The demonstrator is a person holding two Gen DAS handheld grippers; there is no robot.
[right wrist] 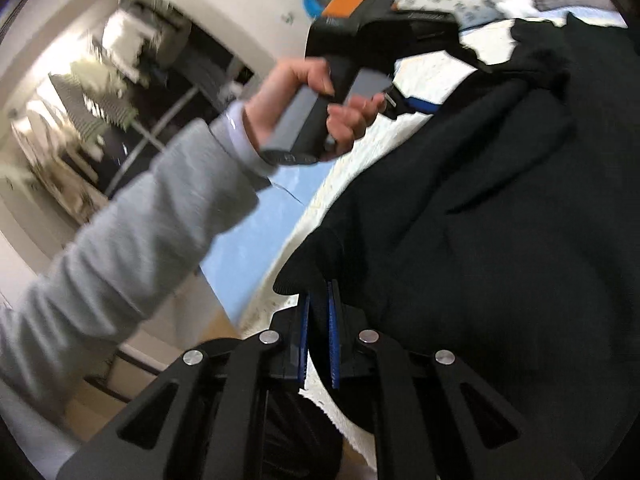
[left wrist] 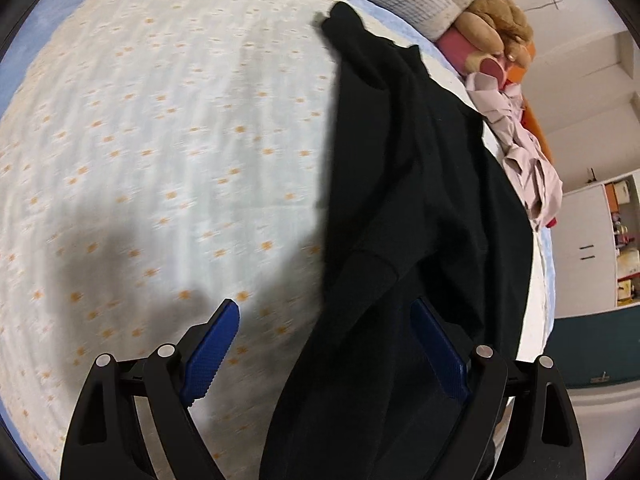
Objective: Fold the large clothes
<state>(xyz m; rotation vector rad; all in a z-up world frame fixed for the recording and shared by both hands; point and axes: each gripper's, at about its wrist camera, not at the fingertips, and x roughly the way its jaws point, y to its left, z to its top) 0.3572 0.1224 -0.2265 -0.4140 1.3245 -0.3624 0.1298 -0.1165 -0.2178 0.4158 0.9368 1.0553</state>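
At the right of the left wrist frame, a black garment (left wrist: 420,208) lay on the bed (left wrist: 160,140); the left gripper (left wrist: 324,320) stood apart, while the right gripper (right wrist: 318,300) was clamped on the garment's edge.

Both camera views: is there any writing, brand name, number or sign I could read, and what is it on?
None can be read.
Left gripper: faint marks on its black body and on the handle's end, too blurred.
Shelf clutter: packaging too small.
Black garment: no print or label visible.
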